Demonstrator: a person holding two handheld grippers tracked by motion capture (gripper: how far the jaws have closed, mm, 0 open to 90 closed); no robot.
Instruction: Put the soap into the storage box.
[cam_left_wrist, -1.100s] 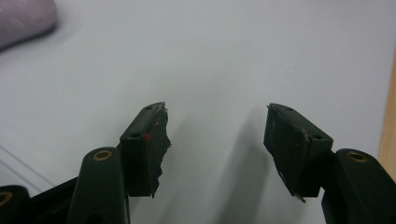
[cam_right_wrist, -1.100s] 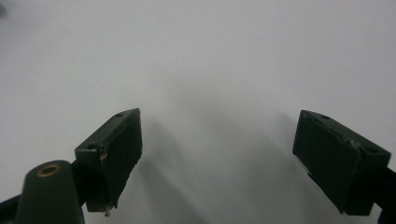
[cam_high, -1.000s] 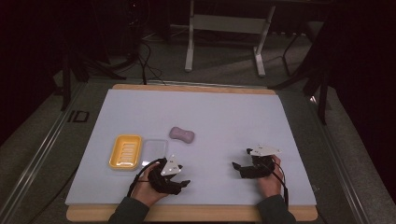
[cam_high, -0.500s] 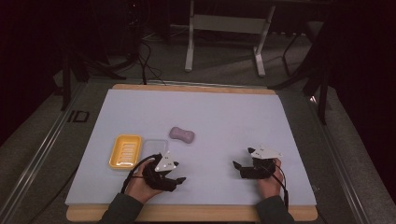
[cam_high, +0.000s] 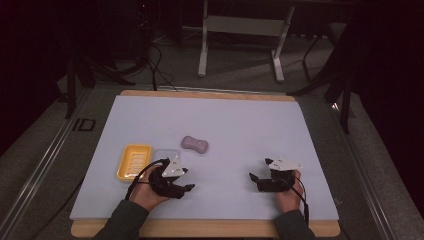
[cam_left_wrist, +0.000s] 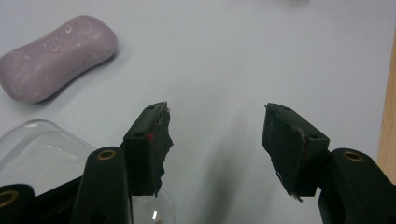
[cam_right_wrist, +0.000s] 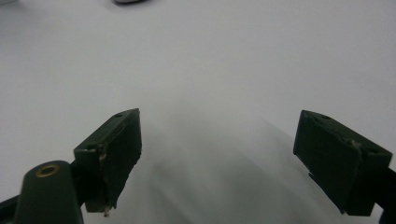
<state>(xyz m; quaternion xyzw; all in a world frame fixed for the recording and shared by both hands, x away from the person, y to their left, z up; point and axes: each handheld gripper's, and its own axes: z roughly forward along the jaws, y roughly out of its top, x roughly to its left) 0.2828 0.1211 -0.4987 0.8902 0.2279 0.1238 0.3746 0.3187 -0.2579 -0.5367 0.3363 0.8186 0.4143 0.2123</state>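
A mauve bar of soap (cam_high: 195, 144) lies on the white mat, left of centre. A yellow soap dish (cam_high: 134, 161) sits near the left edge, with a clear plastic lid (cam_high: 166, 155) right beside it. My left gripper (cam_high: 186, 186) hovers just in front of the lid, jaws pointing right. In the left gripper view the left gripper (cam_left_wrist: 217, 116) is open and has just been closing, with only bare mat between its pads; the soap (cam_left_wrist: 56, 56) and the lid (cam_left_wrist: 42, 154) lie to its left. My right gripper (cam_high: 254, 177) rests at the front right. The right gripper (cam_right_wrist: 219, 126) is open over bare mat.
The white mat (cam_high: 240, 125) covers a wooden board whose front edge (cam_high: 200, 228) runs just behind my hands. A metal stand (cam_high: 240, 30) and cables are on the dark floor beyond the table.
My left gripper has shifted a little to the left and away from the front edge, closer to the lid. The right gripper has kept still.
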